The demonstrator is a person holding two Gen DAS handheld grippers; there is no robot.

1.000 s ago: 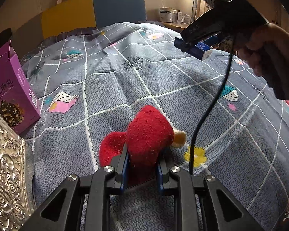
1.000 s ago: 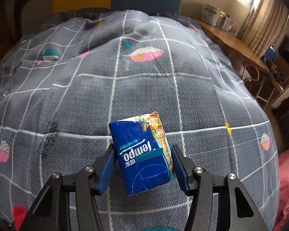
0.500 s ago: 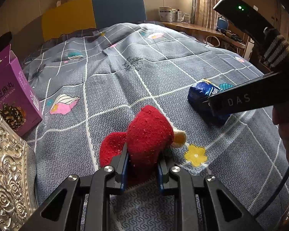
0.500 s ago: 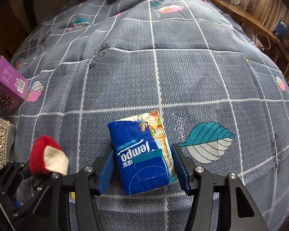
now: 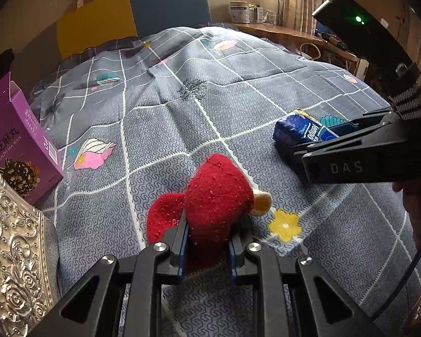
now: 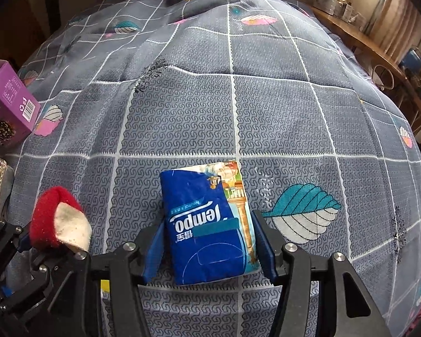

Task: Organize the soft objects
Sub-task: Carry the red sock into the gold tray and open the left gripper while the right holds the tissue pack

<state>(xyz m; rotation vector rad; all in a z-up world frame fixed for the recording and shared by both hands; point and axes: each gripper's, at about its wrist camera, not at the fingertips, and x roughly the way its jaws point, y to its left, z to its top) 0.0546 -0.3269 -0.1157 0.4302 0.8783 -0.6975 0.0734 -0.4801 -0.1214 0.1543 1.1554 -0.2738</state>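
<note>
My left gripper (image 5: 207, 248) pinches a fuzzy red plush toy (image 5: 213, 196) low in the middle of the left view. It is soft and lumpy, with a tan tip on its right side. My right gripper (image 6: 209, 248) has the shiny blue tissue pack (image 6: 207, 224) between its spread fingers; I cannot tell if they press it. The pack is flat, crinkly and boxy. Both sit on the gray checked bedspread (image 6: 266, 112), which is wide open above them. A purple box (image 5: 16, 140) and a bumpy silver tin (image 5: 11, 252) crowd the left edge.
</note>
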